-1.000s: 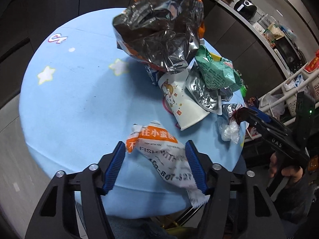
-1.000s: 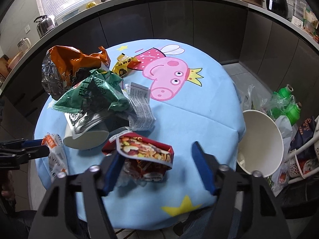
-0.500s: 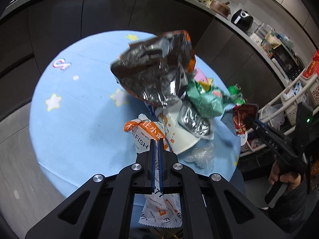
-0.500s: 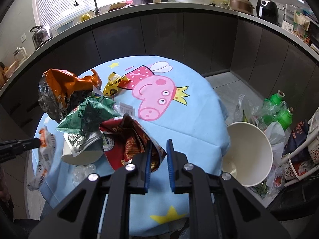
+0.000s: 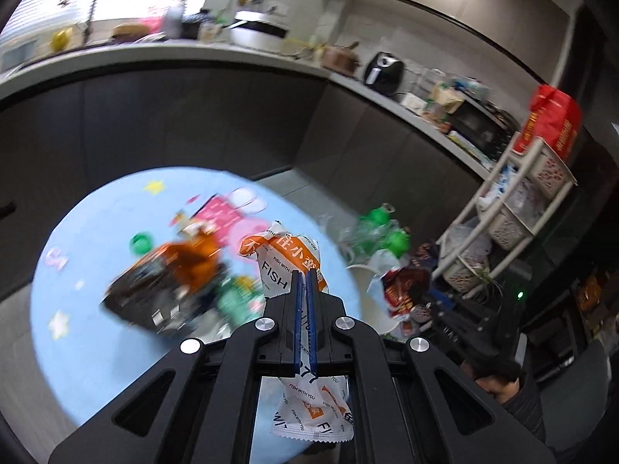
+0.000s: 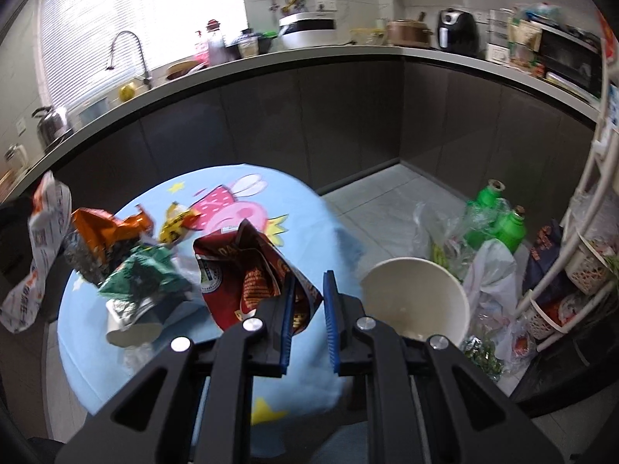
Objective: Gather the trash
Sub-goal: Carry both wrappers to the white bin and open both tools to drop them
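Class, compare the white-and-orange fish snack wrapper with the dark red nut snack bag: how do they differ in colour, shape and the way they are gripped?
The white-and-orange fish snack wrapper is long, flat and pale; the dark red nut snack bag is broader, crumpled and puffed open. The left gripper pinches the wrapper mid-length, its ends sticking out either side; the right gripper holds the bag by one edge, the rest ahead of the jaws. Both are lifted off the blue round table.
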A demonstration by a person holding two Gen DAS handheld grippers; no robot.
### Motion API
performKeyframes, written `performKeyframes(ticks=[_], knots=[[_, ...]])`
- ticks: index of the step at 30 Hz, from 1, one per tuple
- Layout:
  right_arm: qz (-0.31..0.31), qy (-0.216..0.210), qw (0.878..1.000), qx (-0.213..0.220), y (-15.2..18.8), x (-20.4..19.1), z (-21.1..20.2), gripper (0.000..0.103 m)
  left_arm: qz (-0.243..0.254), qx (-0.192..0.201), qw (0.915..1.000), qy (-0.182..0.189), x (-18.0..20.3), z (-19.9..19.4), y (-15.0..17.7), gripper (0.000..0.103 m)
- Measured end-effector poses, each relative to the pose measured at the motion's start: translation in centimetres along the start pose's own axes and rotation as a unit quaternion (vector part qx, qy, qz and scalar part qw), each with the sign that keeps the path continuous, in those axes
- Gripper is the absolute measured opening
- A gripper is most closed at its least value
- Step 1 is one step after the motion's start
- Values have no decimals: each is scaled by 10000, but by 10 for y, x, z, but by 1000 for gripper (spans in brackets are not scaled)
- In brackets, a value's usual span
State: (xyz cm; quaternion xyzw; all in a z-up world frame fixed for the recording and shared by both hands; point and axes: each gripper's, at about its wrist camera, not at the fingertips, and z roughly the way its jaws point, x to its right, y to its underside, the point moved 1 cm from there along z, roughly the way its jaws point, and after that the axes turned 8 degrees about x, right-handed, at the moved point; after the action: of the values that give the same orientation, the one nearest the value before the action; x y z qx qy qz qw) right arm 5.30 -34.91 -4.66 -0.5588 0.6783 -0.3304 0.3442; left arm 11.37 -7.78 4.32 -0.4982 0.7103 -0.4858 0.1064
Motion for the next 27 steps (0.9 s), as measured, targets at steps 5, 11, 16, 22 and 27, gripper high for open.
performKeyframes(ticks=[5,11,16,22,27], knots=[[399,435,9982,-49,10,54,1,16,193,-225,9978,596,60,65,-18,2],[904,726,9927,-323,39,110,22,16,309,-644,9927,971,118,155,-13,2],[1195,772,9879,-617,66,146,55,16,333,-1104,9878,1044,145,234,10,2],[1325,695,9842,-946,93,170,95,16,355,-1547,9835,869,157,303,41,2],[1312,664,9824,-1153,107,179,121,16,442,-1822,9798,699,159,342,62,2]])
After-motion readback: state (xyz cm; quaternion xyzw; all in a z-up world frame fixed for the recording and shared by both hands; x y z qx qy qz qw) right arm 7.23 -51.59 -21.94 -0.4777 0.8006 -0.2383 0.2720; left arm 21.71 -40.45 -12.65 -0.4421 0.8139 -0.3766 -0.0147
